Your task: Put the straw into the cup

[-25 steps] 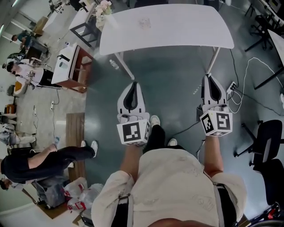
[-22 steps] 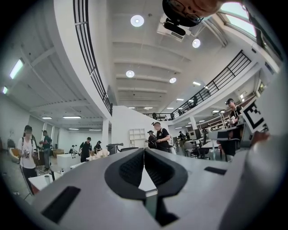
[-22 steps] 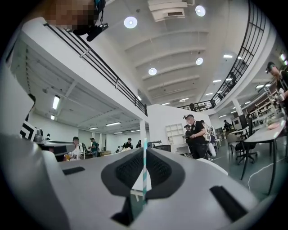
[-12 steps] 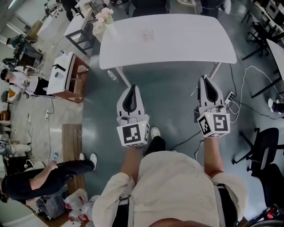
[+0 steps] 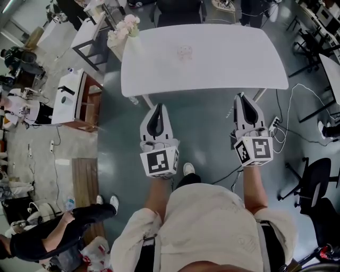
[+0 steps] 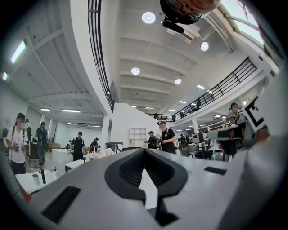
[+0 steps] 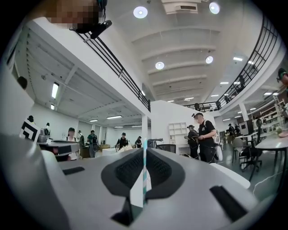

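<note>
In the head view a small clear cup [image 5: 184,51] with a pinkish print stands on the white table [image 5: 239,58], near its middle. Both grippers hover over the grey floor, short of the table's near edge. My left gripper [image 5: 158,105] has its jaws closed together, and the left gripper view [image 6: 144,151] shows nothing between them. My right gripper [image 5: 239,95] is shut on a thin teal-and-white striped straw [image 7: 144,177], which stands upright between its pads in the right gripper view. The straw cannot be made out in the head view.
A bunch of pale flowers [image 5: 123,29] sits at the table's far left corner. A dark chair [image 5: 178,8] stands behind the table and an office chair [image 5: 313,180] at the right. Cables and a power strip [image 5: 276,123] lie on the floor. A cabinet [image 5: 74,101] and a person [image 5: 53,241] are at the left.
The table and cup have come closer in the head view as both grippers moved forward toward them. The person at lower left has shifted lower in the view. Both jaws stay shut.
</note>
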